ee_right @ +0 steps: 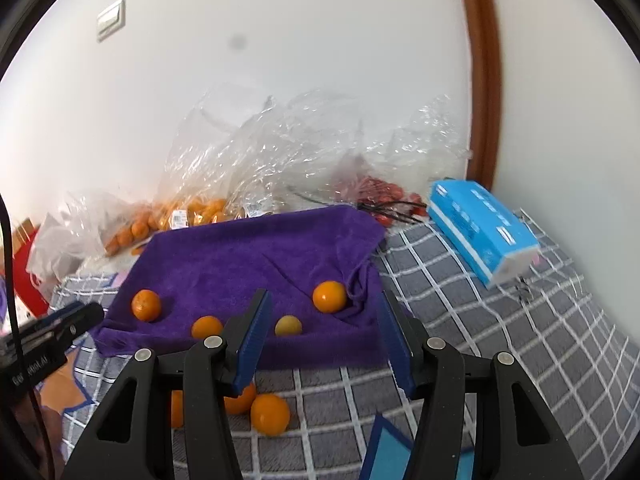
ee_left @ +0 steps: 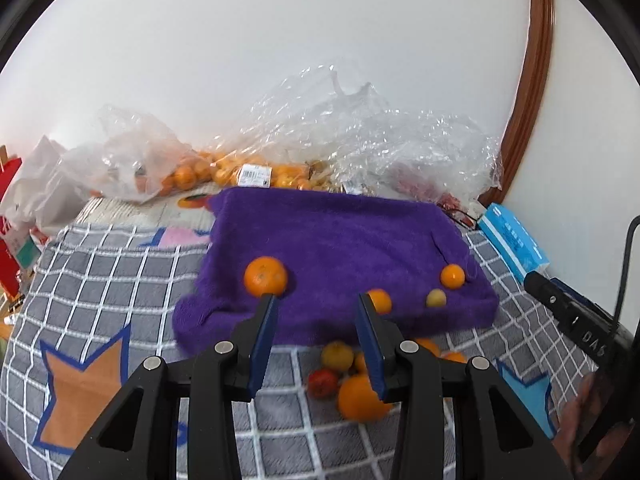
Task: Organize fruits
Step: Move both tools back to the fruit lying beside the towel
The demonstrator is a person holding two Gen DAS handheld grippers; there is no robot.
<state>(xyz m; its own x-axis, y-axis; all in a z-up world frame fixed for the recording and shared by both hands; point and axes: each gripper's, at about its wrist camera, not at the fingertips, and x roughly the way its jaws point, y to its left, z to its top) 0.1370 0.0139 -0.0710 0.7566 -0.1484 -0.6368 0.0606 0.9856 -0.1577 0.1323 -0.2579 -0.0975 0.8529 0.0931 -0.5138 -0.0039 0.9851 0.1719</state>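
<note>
Your left gripper (ee_left: 316, 304) fills the bottom of its own view with its jaws apart and nothing between the blue pads. Your right gripper (ee_right: 324, 300) sits the same way at the bottom of its view, jaws parted a little wider and gripping nothing.

Just past the left gripper, low in the frame and right of centre, a loose pile of fruit (ee_left: 352, 380) lies on the grey checked cloth (ee_left: 100, 280): a large orange, a red one and a yellowish one, touching each other.

Above that, across the middle of the frame, the purple towel (ee_left: 340, 232) holds four fruits along its near edge. The biggest orange (ee_left: 265, 276) lies just above the tip of your left gripper's left finger. A second orange (ee_left: 380, 300) shows beside the right finger, a small yellow fruit (ee_left: 436, 299) lies to its right, and another orange (ee_left: 452, 276) sits further right again.

In the right wrist view the yellow fruit lies between the two fingertips, on the towel beyond them.

Behind the towel, against the white wall, clear plastic bags (ee_left: 360, 132) hold many small oranges on the left and red fruit on the right. A blue box (ee_left: 512, 240) lies at right.
</note>
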